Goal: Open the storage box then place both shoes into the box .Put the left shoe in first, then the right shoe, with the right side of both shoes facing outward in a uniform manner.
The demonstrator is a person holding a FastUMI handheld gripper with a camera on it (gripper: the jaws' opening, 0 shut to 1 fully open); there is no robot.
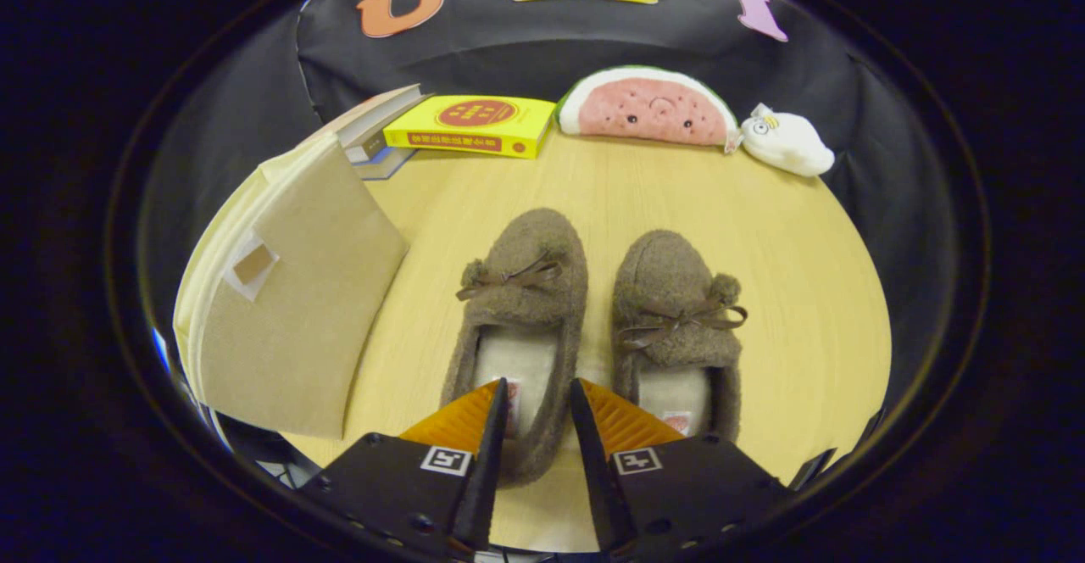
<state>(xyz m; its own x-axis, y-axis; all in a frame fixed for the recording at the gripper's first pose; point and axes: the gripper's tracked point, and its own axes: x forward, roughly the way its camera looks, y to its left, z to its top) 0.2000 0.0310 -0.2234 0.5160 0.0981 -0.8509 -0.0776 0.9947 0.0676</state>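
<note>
On the wooden table (pixel 763 232), tongs (pixel 538 393) straddle the fuzzy brown left shoe's (pixel 521 326) wall, not yet closed.

The claw (pixel 538 393) points forward and slightly downward, its two fingers (pixel 496 427) held a narrow gap apart, neither wide open nor closed. The left fingertip and the right fingertip sit level with each other, tapering toward the tips.

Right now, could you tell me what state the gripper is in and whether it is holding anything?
Gripper: partly closed around the heel-side wall of the left slipper; whether both fingers actually press on it cannot be told.
</note>
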